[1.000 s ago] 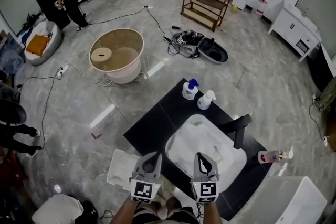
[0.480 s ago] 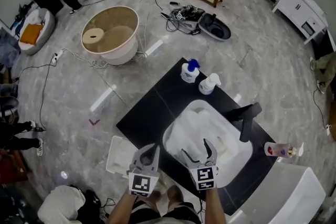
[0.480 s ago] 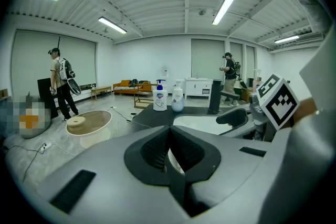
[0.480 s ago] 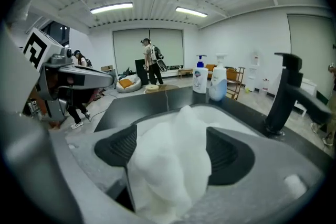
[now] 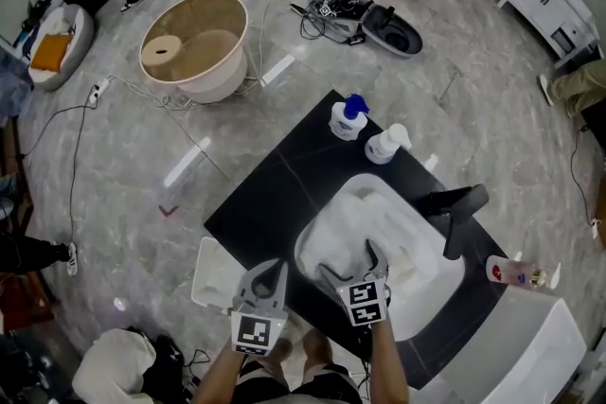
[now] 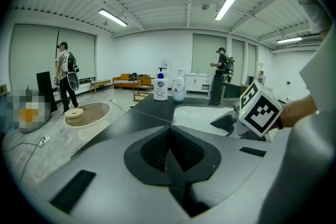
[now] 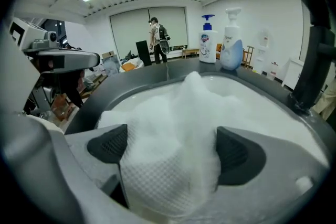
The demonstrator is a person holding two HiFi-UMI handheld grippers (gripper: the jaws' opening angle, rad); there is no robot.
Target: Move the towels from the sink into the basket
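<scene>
The towels (image 5: pixel 367 224) are white and lie crumpled in a soft heap inside the white sink (image 5: pixel 428 294), which is set in a black counter (image 5: pixel 275 203). In the head view they look only like a pale, folded mass. The right gripper view shows more: the cloth (image 7: pixel 176 128) has a fine waffle weave and rises to a peak in the middle of the basin. The right gripper (image 5: pixel 352 262) is down in the sink and its jaws have just been opening. They now stand wide apart, with a bulge of towel between the two dark pads (image 7: pixel 107 144), but they do not clamp it. The left gripper (image 5: pixel 269 272) is beside it over the counter's near edge. Its own view shows the jaws closed together with nothing between them (image 6: pixel 170 147). Only the head view shows the white basket (image 5: pixel 212 275), which stands on the floor just beside the counter, to the left of the left gripper.
</scene>
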